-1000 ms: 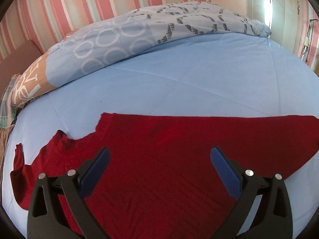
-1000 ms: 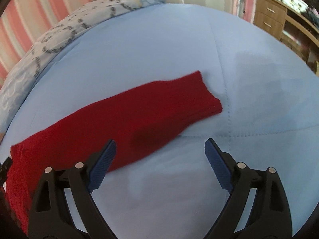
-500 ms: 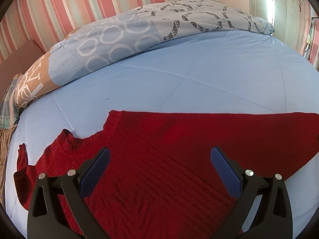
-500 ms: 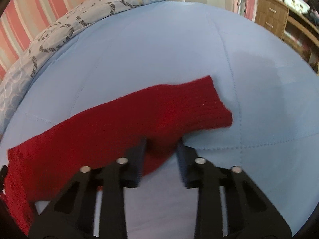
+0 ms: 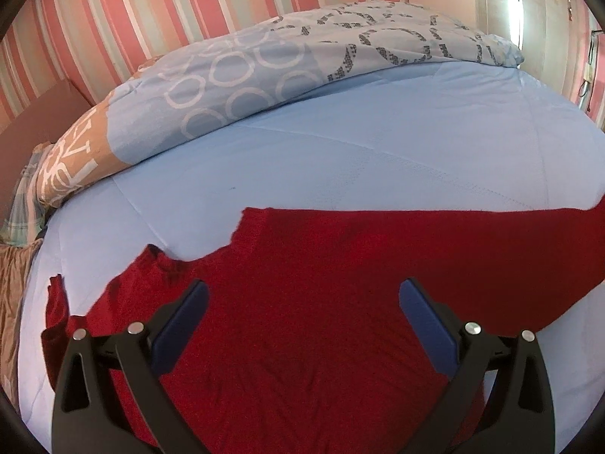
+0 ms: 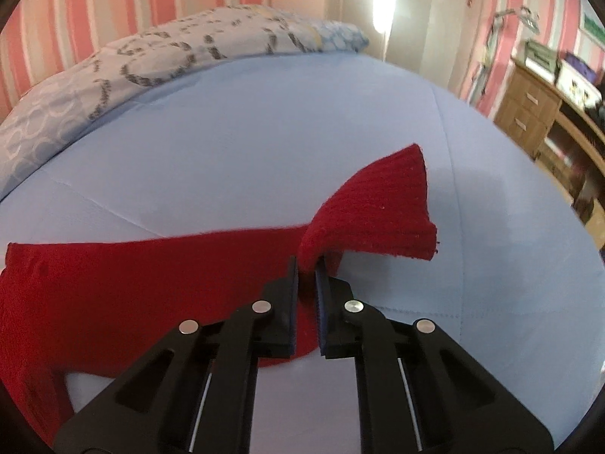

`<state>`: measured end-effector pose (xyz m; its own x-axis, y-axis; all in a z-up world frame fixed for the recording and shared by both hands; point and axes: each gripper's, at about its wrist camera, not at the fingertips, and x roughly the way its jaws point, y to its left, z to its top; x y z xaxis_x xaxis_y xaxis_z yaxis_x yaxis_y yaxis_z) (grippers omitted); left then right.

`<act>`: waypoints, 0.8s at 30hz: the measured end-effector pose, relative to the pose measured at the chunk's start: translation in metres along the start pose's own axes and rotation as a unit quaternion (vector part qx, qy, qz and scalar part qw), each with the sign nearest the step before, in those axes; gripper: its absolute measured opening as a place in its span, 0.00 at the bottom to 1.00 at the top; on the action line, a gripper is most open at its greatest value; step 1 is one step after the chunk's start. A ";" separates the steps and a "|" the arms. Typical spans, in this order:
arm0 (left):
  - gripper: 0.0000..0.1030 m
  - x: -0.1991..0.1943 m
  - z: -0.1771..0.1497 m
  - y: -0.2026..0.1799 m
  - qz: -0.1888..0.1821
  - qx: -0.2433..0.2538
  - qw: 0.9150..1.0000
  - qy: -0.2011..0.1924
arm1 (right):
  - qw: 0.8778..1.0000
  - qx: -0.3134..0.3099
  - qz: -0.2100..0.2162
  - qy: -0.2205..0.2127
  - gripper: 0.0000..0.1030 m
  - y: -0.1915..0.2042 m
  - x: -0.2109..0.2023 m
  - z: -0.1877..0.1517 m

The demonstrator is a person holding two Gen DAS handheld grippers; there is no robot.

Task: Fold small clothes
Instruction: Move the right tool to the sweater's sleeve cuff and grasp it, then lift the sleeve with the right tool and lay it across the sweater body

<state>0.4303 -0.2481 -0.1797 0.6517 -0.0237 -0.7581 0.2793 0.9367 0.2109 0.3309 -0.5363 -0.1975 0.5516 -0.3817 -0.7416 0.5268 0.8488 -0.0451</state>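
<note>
Sleeve (image 6: 382, 204) edge pinched in right gripper (image 6: 307, 265), open bedspread (image 6: 264, 143) beyond.

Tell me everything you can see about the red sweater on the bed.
The red sweater is a chunky ribbed knit, spread mostly flat on the light blue bedspread. The right gripper has its jaws shut on one sleeve, lifting its ribbed cuff end off the bed. The left gripper hangs open over the body.

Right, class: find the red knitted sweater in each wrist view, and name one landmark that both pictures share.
Left wrist view: the red knitted sweater fills the lower half, spread flat on the light blue bedspread.
Right wrist view: its sleeve sits centre, pinched in the right hand-held gripper.
Shared landmark: the circle-patterned pillow.
</note>
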 end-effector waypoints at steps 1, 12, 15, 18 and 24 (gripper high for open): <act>0.98 -0.002 -0.001 0.002 0.002 0.001 1.000 -0.002 | 1.000 -0.008 -0.002 -0.005 0.08 0.006 -0.004 0.002; 0.98 -0.044 -0.014 0.098 0.029 -0.048 0.998 -0.004 | 0.992 -0.081 0.082 -0.042 0.08 0.127 -0.089 0.018; 0.98 -0.054 -0.027 0.143 0.042 -0.074 0.996 0.007 | 0.983 -0.118 0.137 -0.036 0.08 0.193 -0.116 0.008; 0.98 -0.061 -0.038 0.180 0.050 -0.085 0.995 0.018 | 0.975 -0.139 0.173 -0.015 0.08 0.244 -0.126 -0.002; 0.98 -0.065 -0.066 0.236 0.070 -0.104 0.992 0.035 | 0.954 -0.188 0.227 0.061 0.08 0.340 -0.117 -0.067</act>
<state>0.4075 -0.0023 -0.1217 0.6210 0.1294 -0.7731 0.0339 0.9809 0.1915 0.4023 -0.1782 -0.1712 0.5759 0.0819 -0.8134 -0.0297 0.9964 0.0793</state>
